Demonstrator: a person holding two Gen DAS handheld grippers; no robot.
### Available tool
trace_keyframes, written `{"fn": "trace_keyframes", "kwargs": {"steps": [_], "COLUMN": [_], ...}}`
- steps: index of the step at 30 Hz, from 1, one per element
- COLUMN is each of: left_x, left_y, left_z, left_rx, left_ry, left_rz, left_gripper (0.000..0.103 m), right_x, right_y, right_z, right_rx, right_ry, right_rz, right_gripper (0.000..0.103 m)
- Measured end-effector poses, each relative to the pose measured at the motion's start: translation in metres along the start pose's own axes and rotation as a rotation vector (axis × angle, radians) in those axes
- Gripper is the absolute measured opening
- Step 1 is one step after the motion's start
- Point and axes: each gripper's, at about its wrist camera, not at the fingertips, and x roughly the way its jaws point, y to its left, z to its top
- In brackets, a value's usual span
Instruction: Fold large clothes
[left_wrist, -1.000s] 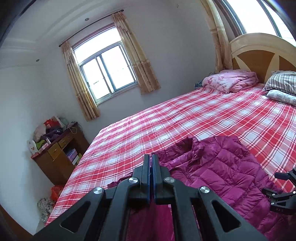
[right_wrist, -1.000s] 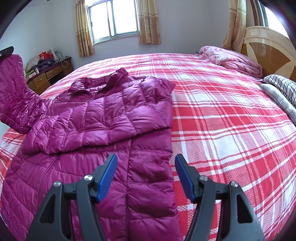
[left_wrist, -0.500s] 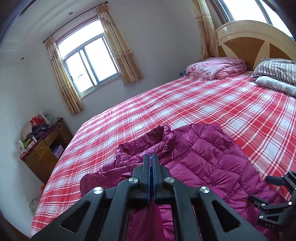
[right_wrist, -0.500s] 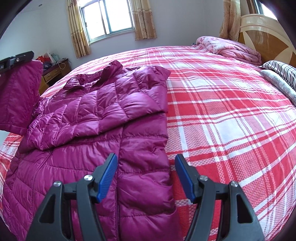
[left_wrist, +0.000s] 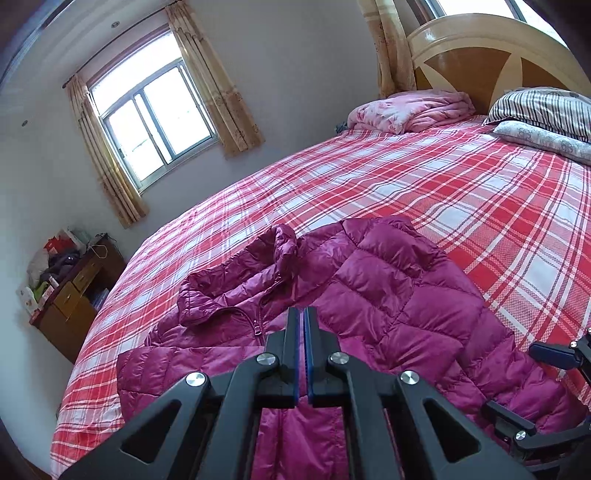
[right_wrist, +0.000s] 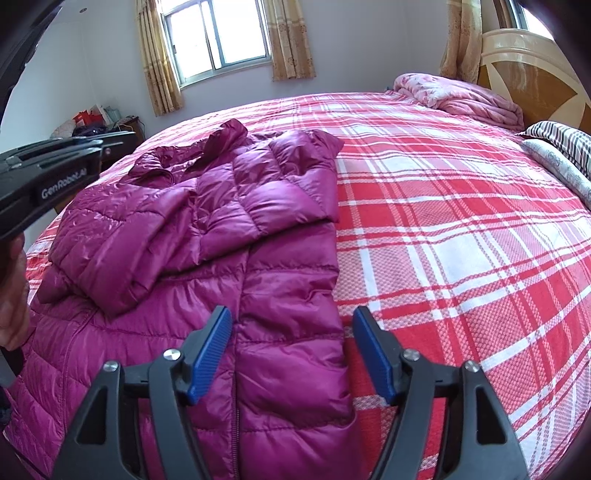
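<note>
A magenta quilted down jacket (right_wrist: 229, 229) lies on the red plaid bed (right_wrist: 443, 221), collar toward the window, its right sleeve folded across the chest. It also shows in the left wrist view (left_wrist: 388, 295). My left gripper (left_wrist: 303, 325) is shut above the jacket's middle; a thin sliver of magenta shows between the pads, and the left sleeve (left_wrist: 177, 373) lies across the front below it. My right gripper (right_wrist: 291, 332) is open and empty, just above the jacket's right edge near the hem. It shows at the right edge of the left wrist view (left_wrist: 550, 354).
A folded pink quilt (right_wrist: 461, 96) and striped pillows (right_wrist: 561, 140) lie by the wooden headboard (left_wrist: 480, 62). A cluttered wooden desk (left_wrist: 70, 291) stands by the wall left of the bed, under the curtained window (left_wrist: 155, 114).
My left gripper carried the left sleeve from raised at the left down across the jacket's front. The right gripper stayed open near the hem, edging slightly forward.
</note>
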Motion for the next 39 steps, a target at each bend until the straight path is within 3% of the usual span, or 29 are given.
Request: {"fn": "trace_keyframes", "kwargs": {"steps": [7,16,20,23,28,30,31,32,35,39], "left_x": [-0.018,-0.021,-0.019,-0.014,-0.007,-0.007,-0.008,-0.009,-0.005,0.004], "left_y": [0.007,0.115,0.161,0.183,0.197,0.202,0.207,0.212,0.226,0.236], "left_z": [0.000,-0.049,-0.071,-0.084,-0.101,-0.104,-0.106,-0.106,-0.107,-0.104], "left_rx": [-0.033,-0.177,-0.272,-0.338,-0.407,-0.423,-0.438,-0.455,-0.496,-0.518], "left_ry": [-0.015,0.021,0.053,0.080,0.113,0.110,0.098,0.088,0.096,0.105], "left_rz": [-0.015,0.155,0.209,0.227,0.172,0.145,0.122,0.102,0.060,0.055], "left_gripper": [0.003,0.003,0.003,0.003,0.003,0.003,0.003,0.003,0.004,0.004], "right_x": [0.000,-0.018,-0.022,-0.017,0.016,0.033,0.039,0.042,0.031,0.015], "right_y": [-0.001,0.000,0.027,0.057,0.094,0.103,0.107,0.108,0.107,0.104], "right_z": [0.000,0.004,0.019,0.035,0.056,0.060,0.061,0.061,0.062,0.064], "right_rx": [0.002,0.046,0.026,-0.036,-0.093,-0.106,-0.114,-0.115,-0.124,-0.133], "right_ry": [0.000,-0.037,-0.029,-0.021,0.056,0.110,0.133,0.144,0.096,0.038], "right_rz": [0.021,0.110,0.184,0.204,0.203,0.176,0.166,0.166,0.154,0.121], "right_gripper": [0.076,0.080,0.090,0.091,0.091,0.074,0.051,0.035,0.021,0.016]}}
